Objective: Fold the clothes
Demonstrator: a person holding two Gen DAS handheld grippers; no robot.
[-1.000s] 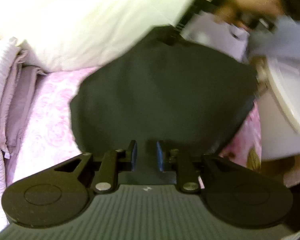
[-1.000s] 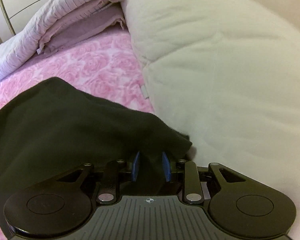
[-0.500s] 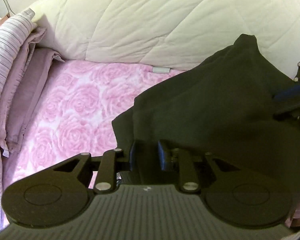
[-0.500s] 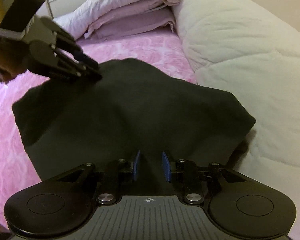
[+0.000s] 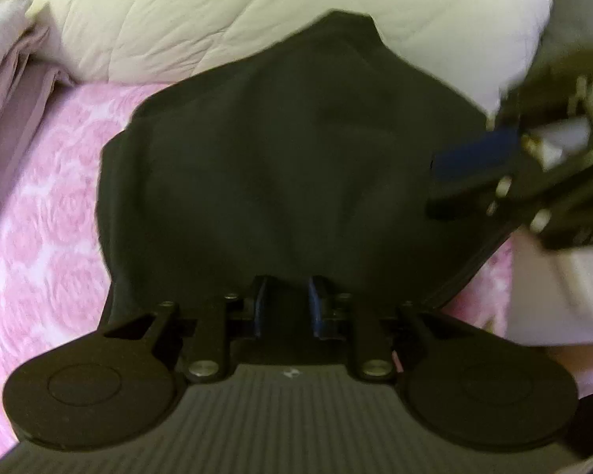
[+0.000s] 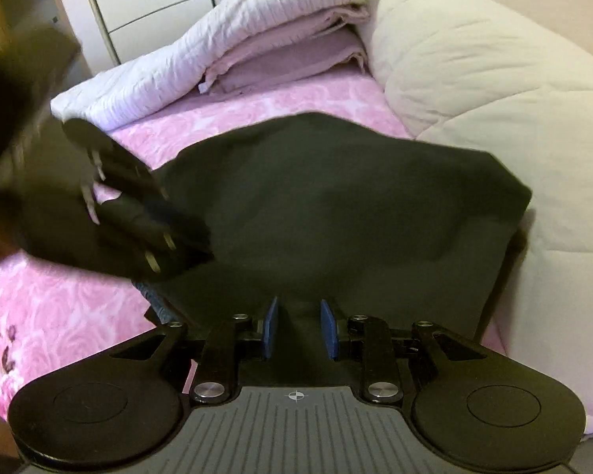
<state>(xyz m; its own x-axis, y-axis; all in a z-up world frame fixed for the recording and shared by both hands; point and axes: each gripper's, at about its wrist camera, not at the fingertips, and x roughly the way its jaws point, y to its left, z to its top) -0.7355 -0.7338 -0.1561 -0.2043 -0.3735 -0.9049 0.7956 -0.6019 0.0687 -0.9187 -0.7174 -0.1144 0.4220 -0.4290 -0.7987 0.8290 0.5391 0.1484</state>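
Pink rose-patterned bedding (image 6: 225, 118) covers a bed, with a cream quilted duvet (image 6: 474, 91) heaped along one side and a stack of folded lilac and white blankets (image 6: 265, 43) at the far end. A black garment (image 6: 336, 197) is spread across the middle of the bed, its far edge lying up against the duvet. The left gripper (image 5: 284, 304) and the right gripper (image 6: 296, 331) each have black cloth running between their blue-padded fingers, set narrow, so both appear to be pinching the near edge of the garment; blur softens the left view, so the grip there is less certain. Each tool also shows at the side of the other's camera, which places them at neighbouring spots along the same edge. The cloth looks bunched and slightly raised between them, not laid flat. No crisp crease or tidy rectangle is visible, and no stack of finished clothes can be seen. As a judgement, the folding of this piece is underway and not finished: the garment is held and draped, and it would need to end up laid down square and smoothed before it counts as folded.
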